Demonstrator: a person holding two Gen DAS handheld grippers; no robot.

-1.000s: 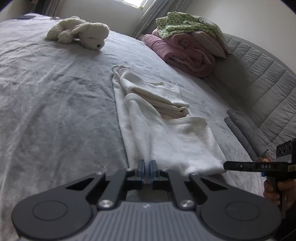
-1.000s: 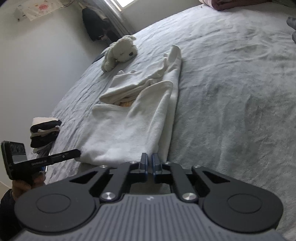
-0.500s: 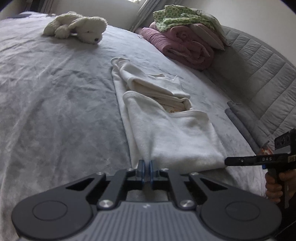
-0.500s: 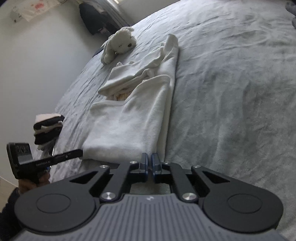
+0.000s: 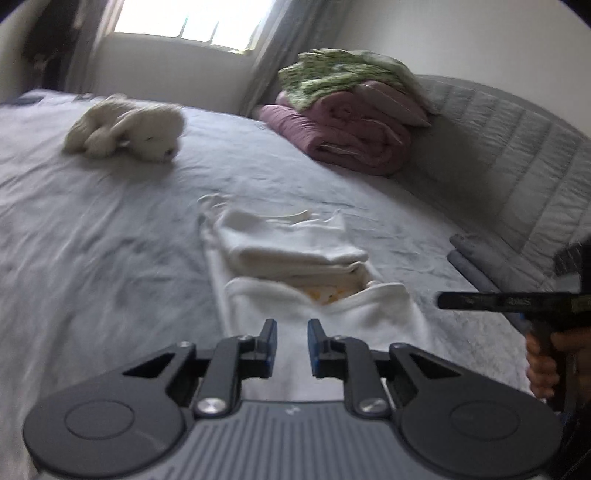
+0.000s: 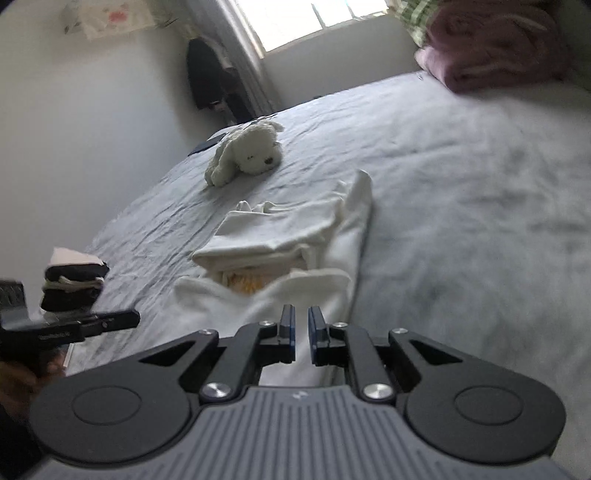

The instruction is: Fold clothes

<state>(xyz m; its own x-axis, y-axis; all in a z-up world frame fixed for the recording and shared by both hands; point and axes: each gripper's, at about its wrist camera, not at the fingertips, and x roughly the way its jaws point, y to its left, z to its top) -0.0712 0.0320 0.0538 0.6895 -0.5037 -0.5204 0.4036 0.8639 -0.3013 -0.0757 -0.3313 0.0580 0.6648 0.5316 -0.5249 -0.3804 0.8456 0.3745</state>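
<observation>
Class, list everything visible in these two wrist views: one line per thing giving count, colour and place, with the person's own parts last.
white garment: one, cream-white, partly folded, mid-bed before both grippers.
plush dog: one, cream, lying farther up the bed.
pink quilt: one, folded, by the headboard.
green patterned blanket: one, on the quilt.
folded clothes stack: one, black and white, near the bed edge.
bedspread: one, grey.
headboard: one, grey, quilted.
window: one, bright, far wall.
left gripper: one, black, jaws opening, nothing pinched.
right gripper: one, black, jaws opening, nothing pinched.
hand: one, on the right gripper's handle.
</observation>
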